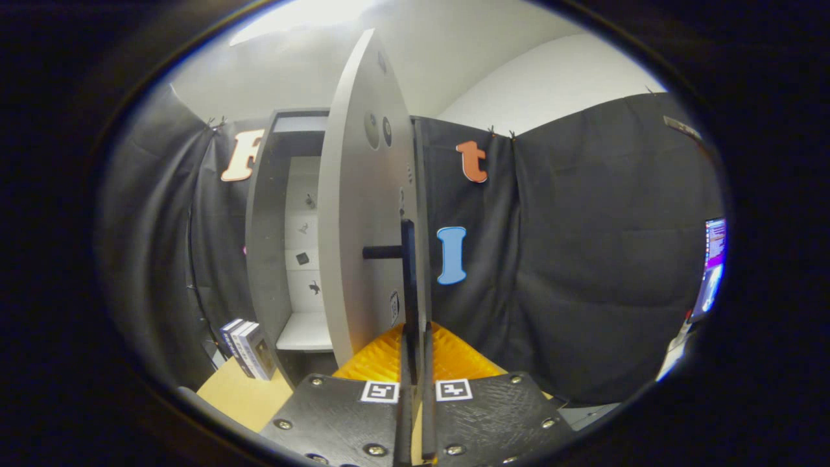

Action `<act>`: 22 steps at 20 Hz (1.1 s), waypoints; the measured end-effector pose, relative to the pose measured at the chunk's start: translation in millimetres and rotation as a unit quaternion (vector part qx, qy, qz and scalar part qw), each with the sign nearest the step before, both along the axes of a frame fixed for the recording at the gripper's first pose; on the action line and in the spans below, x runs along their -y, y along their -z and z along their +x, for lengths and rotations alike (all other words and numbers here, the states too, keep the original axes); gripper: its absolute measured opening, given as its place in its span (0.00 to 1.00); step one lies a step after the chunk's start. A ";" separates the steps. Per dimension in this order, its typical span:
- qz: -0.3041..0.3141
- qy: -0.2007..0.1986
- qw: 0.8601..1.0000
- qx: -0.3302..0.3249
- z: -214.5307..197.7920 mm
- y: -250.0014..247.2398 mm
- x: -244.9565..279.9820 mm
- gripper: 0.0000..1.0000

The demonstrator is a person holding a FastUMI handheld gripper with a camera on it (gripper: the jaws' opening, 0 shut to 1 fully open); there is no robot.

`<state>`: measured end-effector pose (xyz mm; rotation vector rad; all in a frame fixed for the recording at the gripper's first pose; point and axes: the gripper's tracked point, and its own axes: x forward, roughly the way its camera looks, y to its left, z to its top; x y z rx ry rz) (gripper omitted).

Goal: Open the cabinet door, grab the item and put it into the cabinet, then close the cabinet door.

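Observation:
The grey cabinet (262, 246) stands ahead with its door (353, 214) swung open toward me, almost edge-on. A black bar handle (408, 259) is fixed to the door by a short post. My gripper (415, 332) is shut on the lower end of this handle, with the fingers pressed close on either side of the bar. Inside the cabinet I see a white back wall and a white shelf (303, 332). A few dark boxes (245, 348) stand upright on the tan table (240, 395), left of the cabinet and left of my fingers.
Black cloth walls close in the booth on both sides. A lit laptop screen (713, 266) stands far to the right. The open door blocks the space straight ahead of the fingers.

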<state>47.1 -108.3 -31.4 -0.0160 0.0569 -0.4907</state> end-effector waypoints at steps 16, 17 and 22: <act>-0.012 0.081 0.997 0.009 -26.6 -7.0 35.1 0.06; -0.009 0.086 0.996 0.013 -26.0 -6.8 36.7 0.06; -0.004 0.112 0.994 0.020 -30.9 -6.9 41.8 0.06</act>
